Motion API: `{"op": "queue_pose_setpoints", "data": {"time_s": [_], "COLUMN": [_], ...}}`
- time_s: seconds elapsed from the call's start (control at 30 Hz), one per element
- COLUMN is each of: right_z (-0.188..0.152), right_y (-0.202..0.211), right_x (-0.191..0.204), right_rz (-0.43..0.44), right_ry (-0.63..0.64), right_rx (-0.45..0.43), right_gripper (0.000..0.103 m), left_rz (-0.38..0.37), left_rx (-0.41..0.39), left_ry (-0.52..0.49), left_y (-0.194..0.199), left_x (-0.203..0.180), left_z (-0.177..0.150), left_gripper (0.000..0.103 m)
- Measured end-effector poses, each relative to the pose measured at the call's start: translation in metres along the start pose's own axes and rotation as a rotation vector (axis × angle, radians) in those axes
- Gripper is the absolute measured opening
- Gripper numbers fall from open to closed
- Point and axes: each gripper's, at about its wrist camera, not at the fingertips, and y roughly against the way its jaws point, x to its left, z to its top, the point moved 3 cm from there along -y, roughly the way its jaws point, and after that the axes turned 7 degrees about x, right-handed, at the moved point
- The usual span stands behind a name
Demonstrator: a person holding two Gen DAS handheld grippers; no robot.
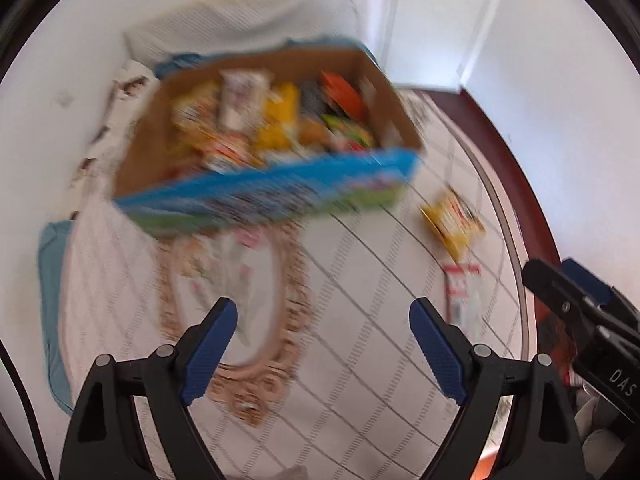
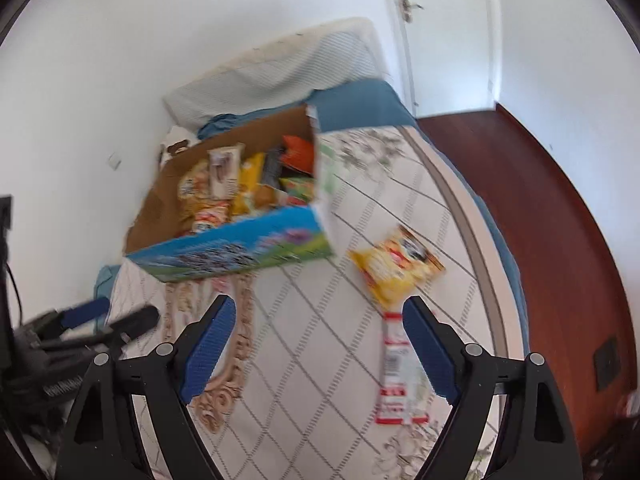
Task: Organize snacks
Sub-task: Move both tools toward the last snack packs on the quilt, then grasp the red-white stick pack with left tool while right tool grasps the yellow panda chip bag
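Note:
An open cardboard box (image 1: 276, 196) with a blue and green printed side sits on the bed and holds several snack packs; it also shows in the right wrist view (image 2: 240, 250). A yellow snack bag (image 2: 396, 266) lies on the bed right of the box, also seen in the left wrist view (image 1: 454, 220). A long white and red packet (image 2: 396, 368) lies nearer, by my right gripper's right finger; it shows in the left wrist view (image 1: 462, 292) too. My left gripper (image 1: 324, 348) is open and empty above the bed. My right gripper (image 2: 320, 344) is open and empty.
The bed has a white quilted cover (image 2: 312, 344) with a grid pattern and a beige ornament. A pillow (image 2: 280, 76) lies behind the box against the white wall. Dark red wooden floor (image 2: 552, 216) and a white door (image 2: 448, 28) are on the right.

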Motion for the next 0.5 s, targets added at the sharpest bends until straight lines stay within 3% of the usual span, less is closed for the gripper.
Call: {"op": "queue_pose_setpoints", "data": {"time_s": [0.07, 0.27, 0.4, 0.5], "right_z": [-0.005, -0.021, -0.030, -0.033], "right_y": [-0.011, -0.040, -0.056, -0.063], "right_x": [-0.033, -0.120, -0.159, -0.179], "right_rz": [-0.010, -0.062, -0.089, -0.095], "right_ry": [-0.056, -0.199, -0.268, -0.303], "right_rx": [0.020, 0.082, 0.127, 0.146], "right_gripper": [0.068, 0.067, 0.067, 0.067], "left_rz": [-0.024, -0.117, -0.105, -0.022], "left_rx": [0.084, 0.337, 0.409, 0.386], "left_ry": [-0.035, -0.079, -0.091, -0.148], "left_y": [-0.032, -0.126, -0.160, -0.175], "left_x": [-0.033, -0.119, -0.151, -0.170], "left_z": [0.001, 0.005, 0.010, 0.012], "left_gripper": [0.088, 0.088, 0.088, 0.086]}}
